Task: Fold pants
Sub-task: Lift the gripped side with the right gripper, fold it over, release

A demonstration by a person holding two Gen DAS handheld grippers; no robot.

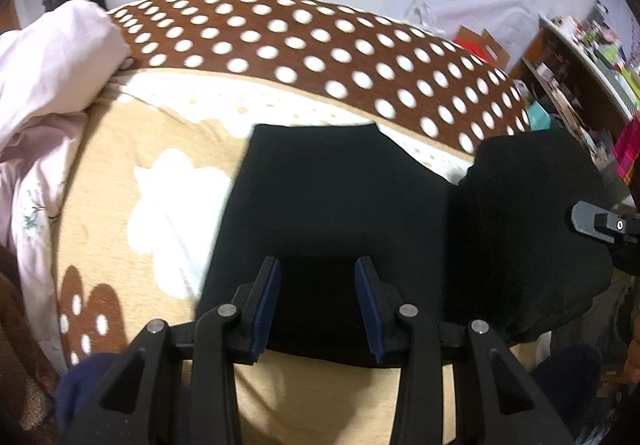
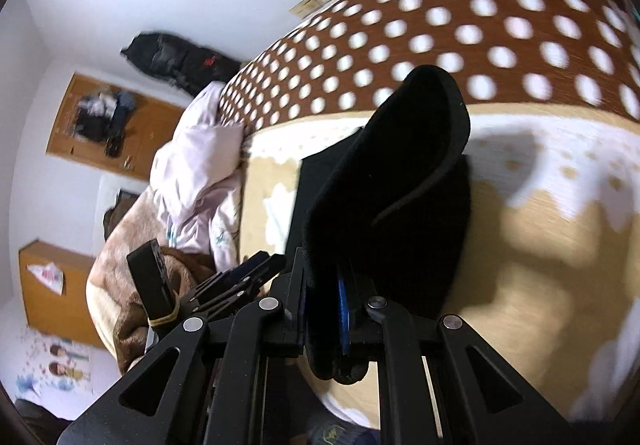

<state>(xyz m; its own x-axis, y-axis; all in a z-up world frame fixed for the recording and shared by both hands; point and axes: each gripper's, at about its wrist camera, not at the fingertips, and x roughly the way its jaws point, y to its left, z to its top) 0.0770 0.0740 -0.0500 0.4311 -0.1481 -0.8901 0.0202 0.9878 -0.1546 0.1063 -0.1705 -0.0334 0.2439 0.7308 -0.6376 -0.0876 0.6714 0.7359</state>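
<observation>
1. Now the black pants [image 1: 336,213] are lying on the bed, on a tan blanket [image 1: 104,173] with white clouds and a brown band of white dots.
2. The left gripper [image 1: 319,303] is hovering over the near edge of the flat folded part, its blue-padded fingers [image 1: 267,309] standing apart with nothing between them.
3. The right gripper [image 2: 325,309] is clamping one end of the pants [image 2: 384,205], its fingers pressed together on the cloth (only a sliver of blue pad is showing).
4. That gripped end is hanging lifted off the blanket [image 2: 540,213], curling up over the right side, while the rest is staying flat in front of the left gripper.
5. A pink quilt [image 1: 44,77] is bunching up at the left side of the bed, just beside the dotted band.
</observation>
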